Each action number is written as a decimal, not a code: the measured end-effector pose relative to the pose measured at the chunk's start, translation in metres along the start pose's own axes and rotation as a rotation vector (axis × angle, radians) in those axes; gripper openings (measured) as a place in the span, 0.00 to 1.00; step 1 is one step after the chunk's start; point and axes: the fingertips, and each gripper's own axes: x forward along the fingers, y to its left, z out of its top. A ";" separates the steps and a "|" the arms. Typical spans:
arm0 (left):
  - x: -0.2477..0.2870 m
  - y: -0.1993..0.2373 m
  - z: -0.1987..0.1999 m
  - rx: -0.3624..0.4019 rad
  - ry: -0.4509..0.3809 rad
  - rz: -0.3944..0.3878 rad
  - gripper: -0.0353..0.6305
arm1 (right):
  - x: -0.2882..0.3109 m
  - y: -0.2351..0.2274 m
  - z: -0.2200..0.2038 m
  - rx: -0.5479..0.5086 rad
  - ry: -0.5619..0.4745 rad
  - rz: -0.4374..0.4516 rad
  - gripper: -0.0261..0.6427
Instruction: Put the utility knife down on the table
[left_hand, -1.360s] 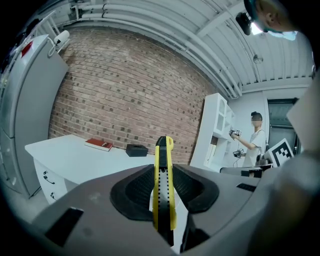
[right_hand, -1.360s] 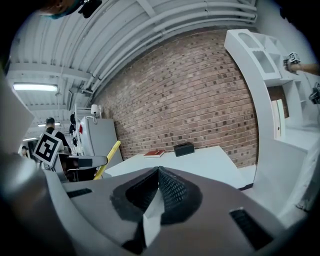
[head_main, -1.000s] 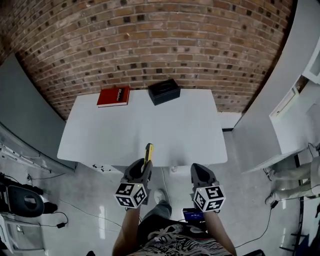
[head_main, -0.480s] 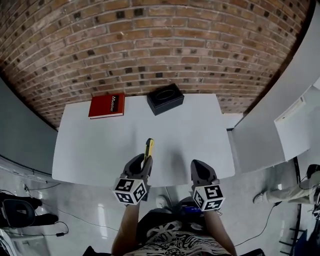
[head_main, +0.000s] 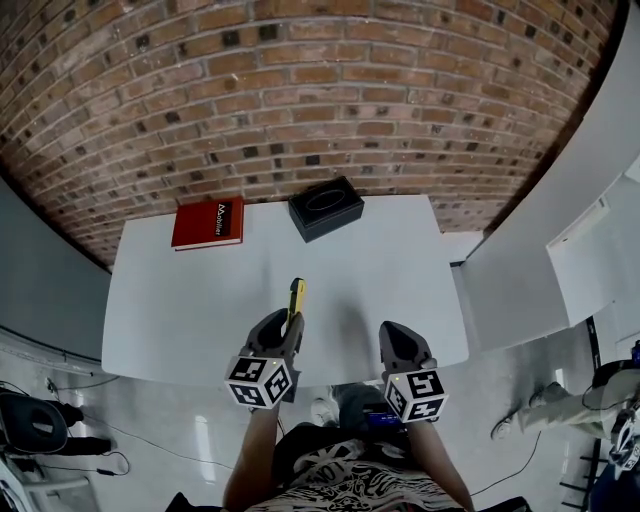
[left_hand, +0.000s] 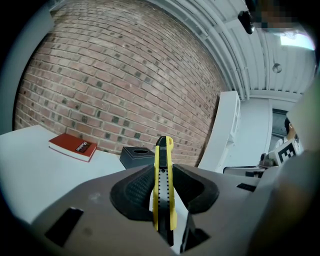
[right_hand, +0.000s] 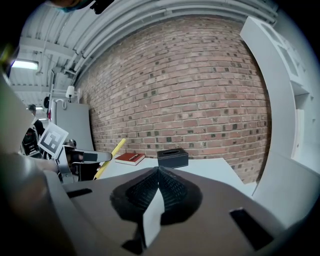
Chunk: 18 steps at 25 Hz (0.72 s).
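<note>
A yellow and black utility knife (head_main: 296, 297) sticks forward out of my left gripper (head_main: 287, 330), which is shut on it over the near part of the white table (head_main: 200, 300). In the left gripper view the knife (left_hand: 163, 170) stands upright between the two black pads, both pressing on its sides. My right gripper (head_main: 392, 340) hovers at the table's near edge, jaws shut with nothing between them (right_hand: 157, 175). From the right gripper view the knife (right_hand: 111, 157) shows at the left, slanting up from the left gripper.
A red book (head_main: 208, 222) lies at the table's far left and a black tissue box (head_main: 326, 208) at the far middle, against a brick wall (head_main: 320, 100). A white cabinet (head_main: 560, 240) stands to the right. Cables and equipment (head_main: 35, 425) lie on the floor at left.
Both grippers have come forward from in front of the table's near edge to over its near part, the knife with them. The table now sits closer and fuller in the head view.
</note>
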 end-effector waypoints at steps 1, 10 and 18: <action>0.003 0.000 0.000 0.001 0.003 -0.001 0.23 | 0.001 -0.002 0.001 0.000 0.000 0.000 0.04; 0.024 -0.003 -0.012 0.019 0.055 -0.005 0.23 | 0.020 -0.024 -0.008 0.028 0.024 -0.004 0.04; 0.036 0.005 -0.037 -0.017 0.118 0.014 0.23 | 0.035 -0.030 -0.025 0.048 0.082 0.025 0.04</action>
